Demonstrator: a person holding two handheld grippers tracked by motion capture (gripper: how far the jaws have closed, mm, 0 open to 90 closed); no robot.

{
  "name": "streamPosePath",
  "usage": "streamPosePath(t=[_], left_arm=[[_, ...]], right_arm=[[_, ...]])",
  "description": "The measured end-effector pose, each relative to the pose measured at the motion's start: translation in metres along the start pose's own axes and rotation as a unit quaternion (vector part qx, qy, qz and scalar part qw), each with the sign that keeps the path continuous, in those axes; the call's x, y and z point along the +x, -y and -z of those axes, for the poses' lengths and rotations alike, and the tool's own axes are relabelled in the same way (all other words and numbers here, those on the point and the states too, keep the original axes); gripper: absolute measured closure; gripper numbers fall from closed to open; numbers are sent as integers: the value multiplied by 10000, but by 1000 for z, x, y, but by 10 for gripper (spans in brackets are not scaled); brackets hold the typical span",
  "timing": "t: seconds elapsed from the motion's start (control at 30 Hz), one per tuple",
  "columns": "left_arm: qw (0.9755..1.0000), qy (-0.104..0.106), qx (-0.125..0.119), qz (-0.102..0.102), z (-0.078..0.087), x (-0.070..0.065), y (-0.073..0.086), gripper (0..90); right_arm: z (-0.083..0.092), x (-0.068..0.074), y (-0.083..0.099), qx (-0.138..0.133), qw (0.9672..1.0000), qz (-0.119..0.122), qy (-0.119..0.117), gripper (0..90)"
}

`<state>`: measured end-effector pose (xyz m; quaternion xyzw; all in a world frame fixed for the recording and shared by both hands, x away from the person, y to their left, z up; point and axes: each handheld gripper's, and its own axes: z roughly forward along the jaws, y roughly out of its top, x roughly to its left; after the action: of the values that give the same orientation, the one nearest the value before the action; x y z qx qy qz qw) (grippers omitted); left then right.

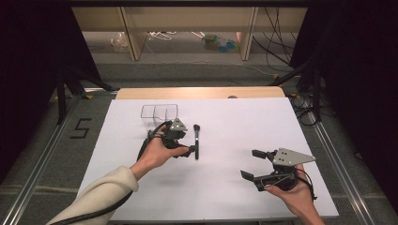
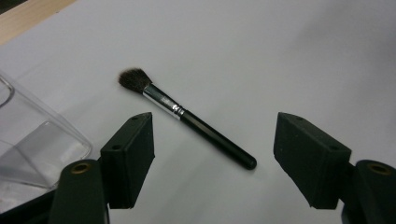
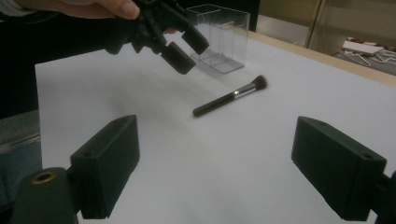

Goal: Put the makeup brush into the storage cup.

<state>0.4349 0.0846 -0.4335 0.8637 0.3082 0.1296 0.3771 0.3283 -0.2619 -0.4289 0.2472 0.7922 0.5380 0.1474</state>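
Note:
A black-handled makeup brush (image 1: pixel 196 140) with a silver ferrule and dark bristles lies flat on the white sheet; it also shows as the brush (image 2: pixel 187 119) and the brush (image 3: pixel 231 98). My left gripper (image 1: pixel 187 140) hovers right beside it, open, with the brush on the sheet just ahead of its jaws and nothing pressed between them. From the right gripper view the left gripper (image 3: pixel 187 49) hangs above the sheet, apart from the brush. My right gripper (image 1: pixel 251 164) rests open near the front right with nothing between its jaws.
A clear plastic organizer box (image 1: pixel 159 111) with compartments stands at the back left, just behind my left hand, and appears close at the left as the box (image 2: pixel 28 140). The white sheet (image 1: pixel 225 197) covers the table, with a wooden edge (image 1: pixel 202 92) at the far side.

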Motion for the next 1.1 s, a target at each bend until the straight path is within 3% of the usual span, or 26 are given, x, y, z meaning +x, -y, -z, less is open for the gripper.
streamPosePath(t=[0.2, 0.47, 0.5, 0.6, 0.67, 0.73, 1.1], left_arm=[[9986, 10, 514, 141, -24, 8, -13, 292], [9952, -55, 909, 352, -46, 12, -15, 306], [9949, -101, 924, 400, -49, 11, -15, 310], [9927, -46, 1168, 291, -54, 13, -14, 317], [9928, -117, 1120, 401, -57, 12, -14, 332], [9916, -78, 1226, 400, -59, 13, -13, 335], [9893, -67, 1354, 529, -68, 13, -14, 352]], right_arm=[[-2, 1, 1, -5, 10000, -26, -11, 162], [-1, -2, 1, 49, 10000, -41, -35, 162], [-3, -2, 2, -61, 9999, -50, -70, 162], [-3, -2, 2, -43, 9999, -52, -81, 162], [-2, -1, 2, 35, 9999, -82, -96, 162], [-1, -1, 1, 164, 9998, -70, -15, 162], [-3, -2, 3, 129, 9999, -76, -64, 162]])
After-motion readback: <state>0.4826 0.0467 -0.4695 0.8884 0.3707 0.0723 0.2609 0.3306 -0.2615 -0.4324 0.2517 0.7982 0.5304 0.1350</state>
